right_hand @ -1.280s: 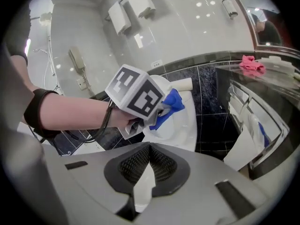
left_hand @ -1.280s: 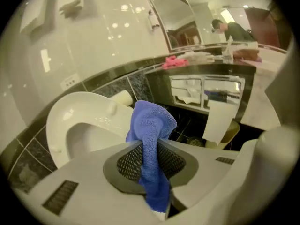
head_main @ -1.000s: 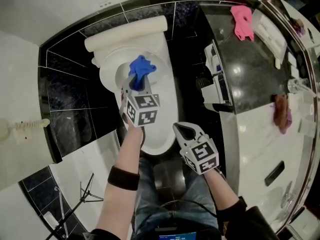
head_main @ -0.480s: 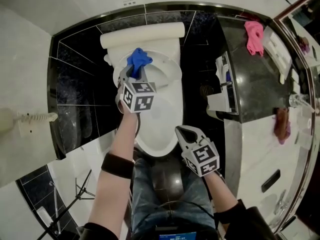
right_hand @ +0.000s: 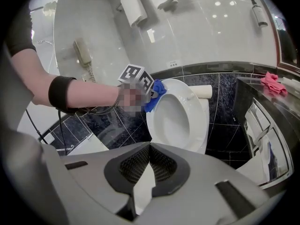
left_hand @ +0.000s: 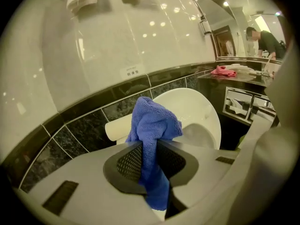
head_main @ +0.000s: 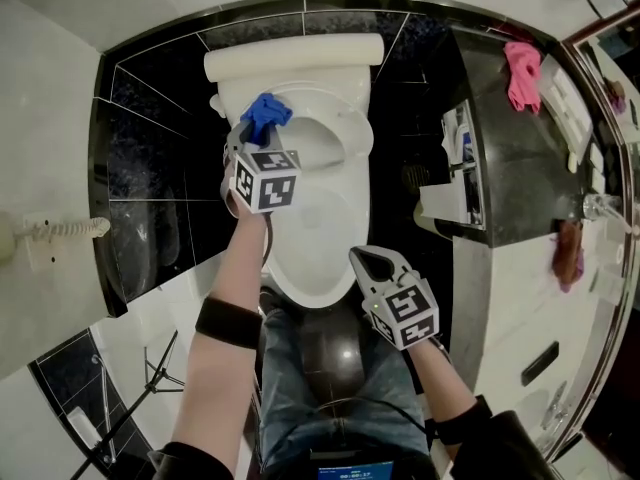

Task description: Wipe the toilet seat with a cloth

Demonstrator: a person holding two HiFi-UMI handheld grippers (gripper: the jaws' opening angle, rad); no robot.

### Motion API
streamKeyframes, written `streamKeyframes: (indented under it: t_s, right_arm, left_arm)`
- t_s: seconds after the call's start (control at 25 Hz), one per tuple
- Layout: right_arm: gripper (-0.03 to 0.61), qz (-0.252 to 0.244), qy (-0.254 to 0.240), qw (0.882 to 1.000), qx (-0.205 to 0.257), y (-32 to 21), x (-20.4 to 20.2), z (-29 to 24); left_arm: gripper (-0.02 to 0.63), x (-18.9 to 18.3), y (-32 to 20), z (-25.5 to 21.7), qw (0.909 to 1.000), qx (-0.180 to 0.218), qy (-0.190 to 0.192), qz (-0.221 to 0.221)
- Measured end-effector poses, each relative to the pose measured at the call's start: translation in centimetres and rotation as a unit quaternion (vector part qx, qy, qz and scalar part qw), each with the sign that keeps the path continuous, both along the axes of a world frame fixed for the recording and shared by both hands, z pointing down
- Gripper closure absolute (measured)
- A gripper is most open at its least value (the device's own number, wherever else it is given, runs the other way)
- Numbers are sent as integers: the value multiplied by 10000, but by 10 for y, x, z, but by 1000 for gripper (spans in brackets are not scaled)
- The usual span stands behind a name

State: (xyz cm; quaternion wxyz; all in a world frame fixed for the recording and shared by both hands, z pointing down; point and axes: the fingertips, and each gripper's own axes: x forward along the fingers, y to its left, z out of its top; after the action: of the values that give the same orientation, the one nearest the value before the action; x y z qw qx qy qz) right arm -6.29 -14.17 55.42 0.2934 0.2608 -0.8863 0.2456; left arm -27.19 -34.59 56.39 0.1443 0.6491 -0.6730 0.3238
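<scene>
I had the left gripper [head_main: 257, 137] clamped on the blue cloth [head_main: 267, 111], which was over the back left of the toilet seat [head_main: 357, 156], by the tank [head_main: 300, 60]. The right gripper [head_main: 372, 264] was shut on nothing (idle near the front rim). To wipe well, I judged, I should press lightly and follow the ring's curve.

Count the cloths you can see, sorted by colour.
Blue cloth: 1
Pink cloth: 1
Reddish-brown cloth: 1
Total: 3
</scene>
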Motion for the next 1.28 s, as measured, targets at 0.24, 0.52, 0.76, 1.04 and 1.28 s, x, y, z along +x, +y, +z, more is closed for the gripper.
streamKeyframes:
  t_s: [0.24, 0.52, 0.76, 1.04, 1.28]
  right_arm:
    - [554, -110, 31, 9999, -59, 5, -10, 11]
    - [554, -230, -31, 9997, -101, 12, -21, 27]
    - [554, -292, 49, 9994, -178, 19, -26, 46]
    - [554, -341, 4, 9992, -213, 31, -35, 83]
    - [554, -276, -5, 9994, -222, 37, -42, 115]
  left_arm:
    - [531, -22, 16, 18, 9994, -65, 210, -276]
    - [531, -38, 36, 46, 9977, -165, 401, -528]
    - [531, -50, 56, 88, 9952, -369, 651, -636]
    - [531, -60, 71, 139, 9921, -547, 843, -746]
    - [531, -60, 86, 193, 9904, -710, 934, -730]
